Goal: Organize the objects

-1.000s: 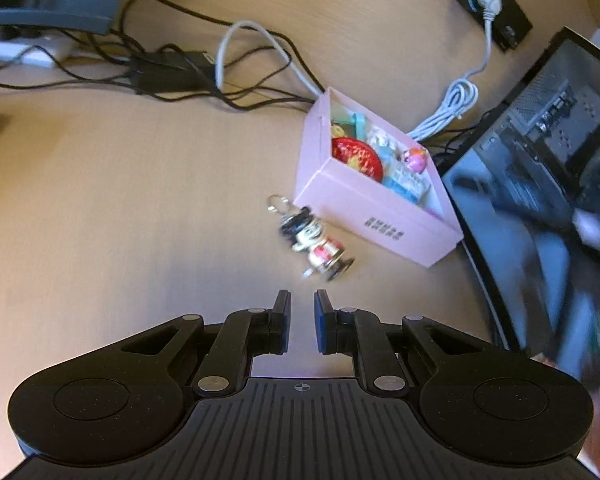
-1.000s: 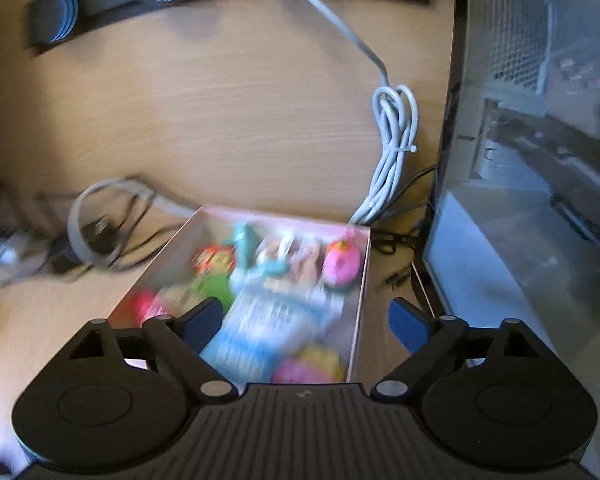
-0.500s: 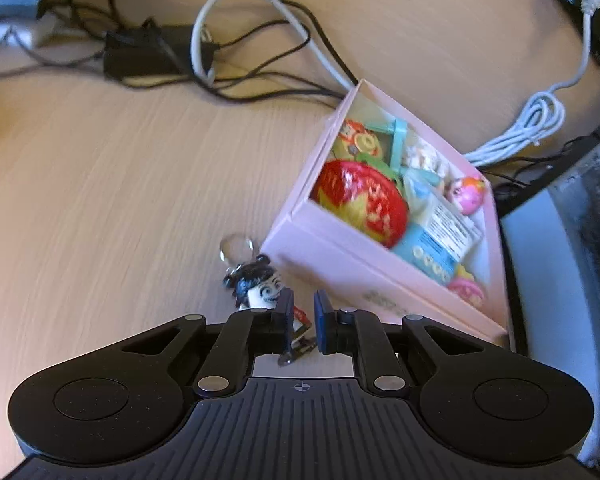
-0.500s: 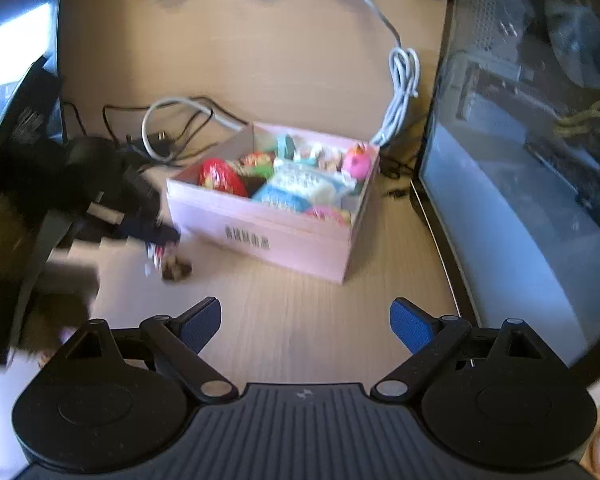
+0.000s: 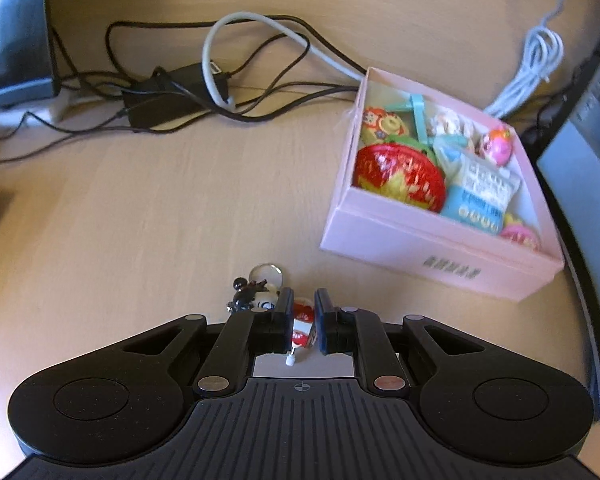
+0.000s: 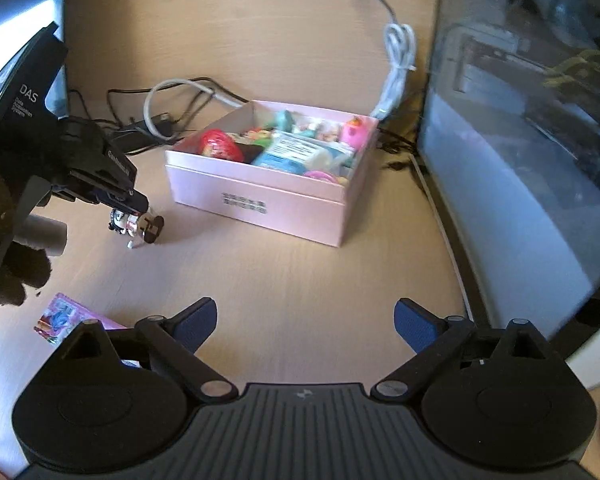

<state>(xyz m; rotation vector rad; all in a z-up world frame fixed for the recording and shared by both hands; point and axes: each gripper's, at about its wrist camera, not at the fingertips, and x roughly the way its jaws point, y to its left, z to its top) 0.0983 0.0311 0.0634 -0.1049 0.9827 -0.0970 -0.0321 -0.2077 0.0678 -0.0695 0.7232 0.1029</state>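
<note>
the desk (image 5: 148, 208) looks like pale wood laminate, smooth with a faint grain. the pink box (image 5: 440, 258) seems matt card. inside it, a red egg (image 5: 398, 176) wears shiny crinkled foil. the keychain figure (image 5: 300, 322) looks like glossy plastic with a bright metal ring (image 5: 265, 271). each claw (image 5: 302, 322) (image 6: 304, 320) is matt black plastic, the right with blue rubbery pads (image 6: 198, 322).

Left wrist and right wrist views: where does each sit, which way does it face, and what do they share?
Left wrist: on the left tongs, angled down at the desk; its fingers pinch the figurine keychain.
Right wrist: on the open right tongs, facing the pink box; the left tongs and a gloved hand show at left.
Shared: the box, keychain, cables.
</note>
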